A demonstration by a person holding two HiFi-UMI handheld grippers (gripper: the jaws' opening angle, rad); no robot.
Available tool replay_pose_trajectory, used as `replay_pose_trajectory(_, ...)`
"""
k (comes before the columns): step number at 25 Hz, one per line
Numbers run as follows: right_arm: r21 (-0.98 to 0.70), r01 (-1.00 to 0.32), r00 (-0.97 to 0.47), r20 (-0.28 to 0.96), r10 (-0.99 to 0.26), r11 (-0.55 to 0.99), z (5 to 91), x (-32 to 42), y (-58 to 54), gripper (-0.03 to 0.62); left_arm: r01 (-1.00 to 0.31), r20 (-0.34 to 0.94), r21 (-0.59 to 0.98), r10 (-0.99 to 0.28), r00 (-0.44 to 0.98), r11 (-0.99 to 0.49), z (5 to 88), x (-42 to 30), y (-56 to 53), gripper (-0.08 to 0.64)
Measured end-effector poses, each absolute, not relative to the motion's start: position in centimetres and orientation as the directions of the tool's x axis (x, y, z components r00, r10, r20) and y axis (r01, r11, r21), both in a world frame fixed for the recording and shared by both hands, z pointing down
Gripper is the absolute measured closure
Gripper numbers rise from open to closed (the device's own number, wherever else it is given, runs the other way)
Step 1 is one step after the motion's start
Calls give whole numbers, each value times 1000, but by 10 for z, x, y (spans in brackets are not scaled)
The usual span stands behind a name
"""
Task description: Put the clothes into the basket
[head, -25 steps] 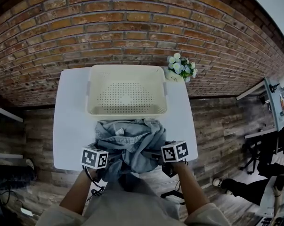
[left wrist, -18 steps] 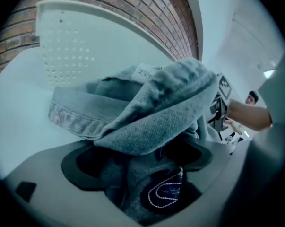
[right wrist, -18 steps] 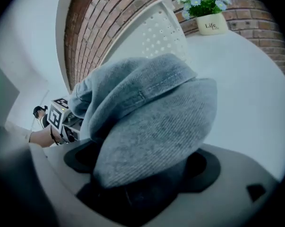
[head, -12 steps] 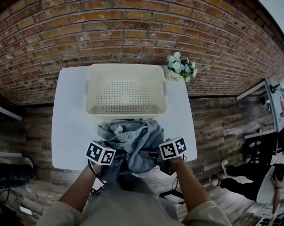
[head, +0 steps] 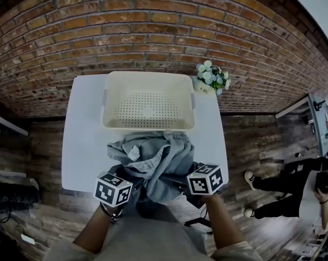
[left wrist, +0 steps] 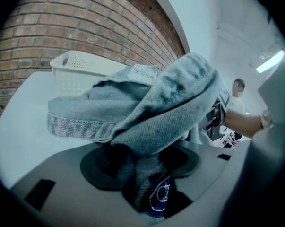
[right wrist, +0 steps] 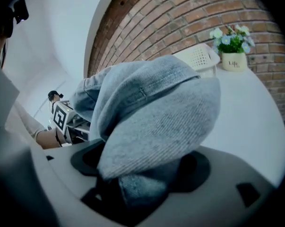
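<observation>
A crumpled blue denim garment (head: 153, 156) lies bunched on the near part of the white table (head: 82, 145), part of it hanging over the front edge. The cream perforated basket (head: 147, 102) stands empty just behind it. My left gripper (head: 125, 175) is at the garment's near left and its jaws are closing, with a fold of denim (left wrist: 151, 103) squeezed between them. My right gripper (head: 181, 179) is at the near right, also closing, with a thick fold of denim (right wrist: 151, 112) filling its jaws. The cloth hides the fingertips of both.
A small pot of white and blue flowers (head: 210, 79) stands at the table's back right corner, beside the basket. A brick wall runs behind the table. A person (head: 294, 184) stands on the wooden floor to the right.
Both grippers have closed in on the garment from its two sides. The cloth has bunched up higher and narrower between them.
</observation>
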State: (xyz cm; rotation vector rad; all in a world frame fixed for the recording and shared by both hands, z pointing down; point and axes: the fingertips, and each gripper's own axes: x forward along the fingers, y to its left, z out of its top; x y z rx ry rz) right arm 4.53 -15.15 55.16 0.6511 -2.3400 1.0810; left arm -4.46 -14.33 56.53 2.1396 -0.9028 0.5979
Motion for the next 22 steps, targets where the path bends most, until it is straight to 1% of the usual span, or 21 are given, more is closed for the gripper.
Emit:
replay_pose_trajectory(11,-396,-583,-782,510,-358,710,446,36,-148,212,-769,547,274,-564,618,-577,459,-55,-143,319)
replay_pose_trajectory(22,-286,-565,-802,411,-434,774,381,28,-178,210,-776,469,116,-655,593,-620,390,-64,-175,321)
